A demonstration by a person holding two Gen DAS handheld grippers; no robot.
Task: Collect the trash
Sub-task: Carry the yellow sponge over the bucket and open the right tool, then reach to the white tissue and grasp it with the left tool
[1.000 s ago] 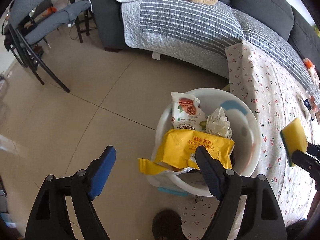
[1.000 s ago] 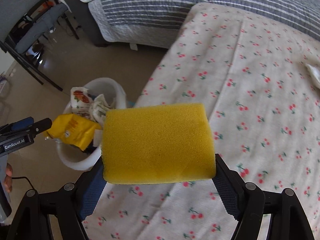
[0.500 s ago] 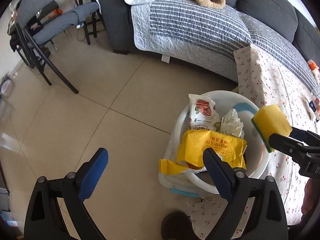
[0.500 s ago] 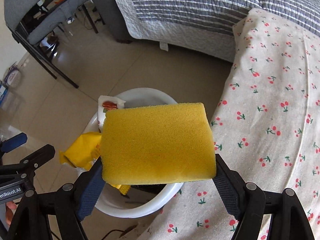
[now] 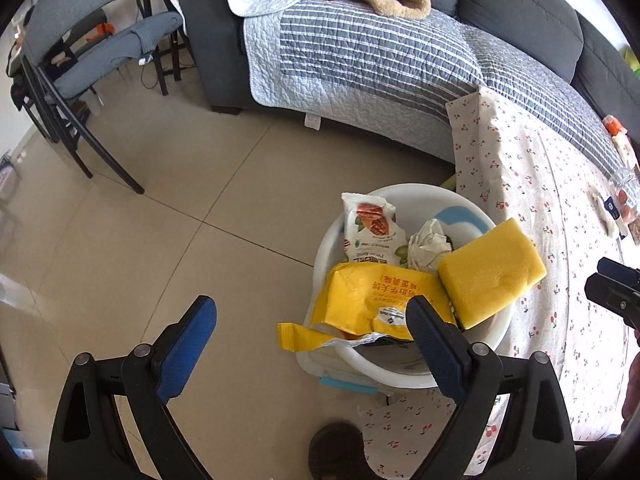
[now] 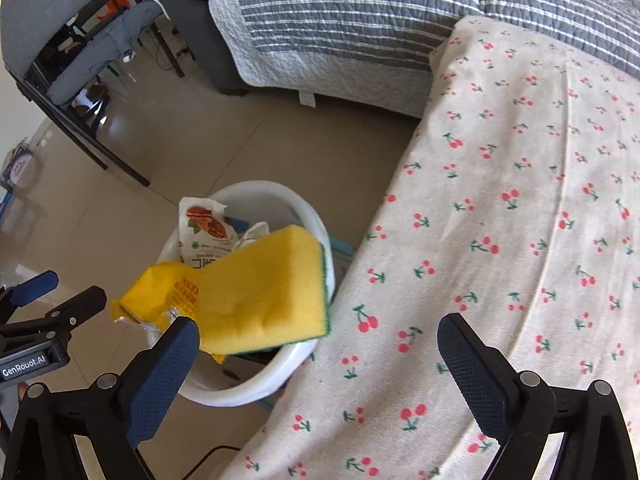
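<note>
The right gripper (image 6: pixel 318 354), which clamped the sponge (image 6: pixel 266 292) half a second ago, now stands wide open and empty, the sponge dropping onto the wrappers in the white bin (image 6: pixel 256 390), while the left gripper (image 5: pixel 312 344) hangs open beside that bin, so this item counts as collected.
</note>
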